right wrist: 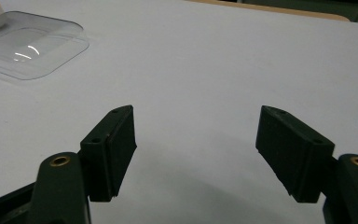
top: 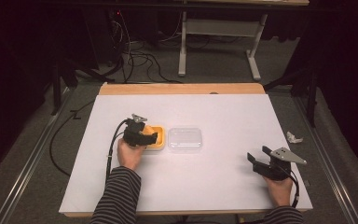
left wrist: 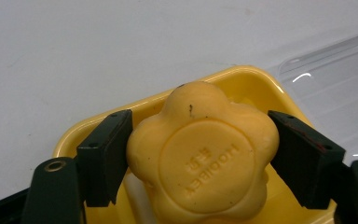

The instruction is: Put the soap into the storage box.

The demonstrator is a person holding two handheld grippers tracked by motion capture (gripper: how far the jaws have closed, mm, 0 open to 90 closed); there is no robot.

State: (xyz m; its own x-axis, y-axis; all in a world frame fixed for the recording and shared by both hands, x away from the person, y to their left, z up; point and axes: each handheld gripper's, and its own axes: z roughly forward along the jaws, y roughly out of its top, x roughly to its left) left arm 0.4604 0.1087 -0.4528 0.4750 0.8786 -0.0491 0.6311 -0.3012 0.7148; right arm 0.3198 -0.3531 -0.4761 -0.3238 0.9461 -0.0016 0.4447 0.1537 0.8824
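The left hand-held gripper (left wrist: 200,163) is closing its two black jaws on a yellow flower-shaped block (left wrist: 203,161), one pad pressing on each flank of the lobed piece, so the jaws are standing only as wide as the block itself. The block is sitting directly between the jaws and just above the floor of a yellow rectangular container (left wrist: 242,74), whose rim is curving around beyond and beneath the jaw tips; whether the block is resting on the container's bottom or hanging slightly clear of it cannot be told. Just past the container, to the right of this hand-held gripper, a clear plastic lid (top: 185,138) is lying flat on the white worktop (top: 223,112), close to the container. The block is looking light and fairly stiff, with a smooth, moulded surface and an embossed round face, so it is likely to slip if squeezed on the rounded lobes; taking it across two opposite hollows between lobes, as the pads are roughly doing now, seems the surest hold, and only gentle pressure should be needed. Well away on the far side of the lid, the right hand-held gripper (top: 260,161) is hovering low over bare worktop with its jaws spread wide and nothing between them, held in the person's right hand (top: 279,189).
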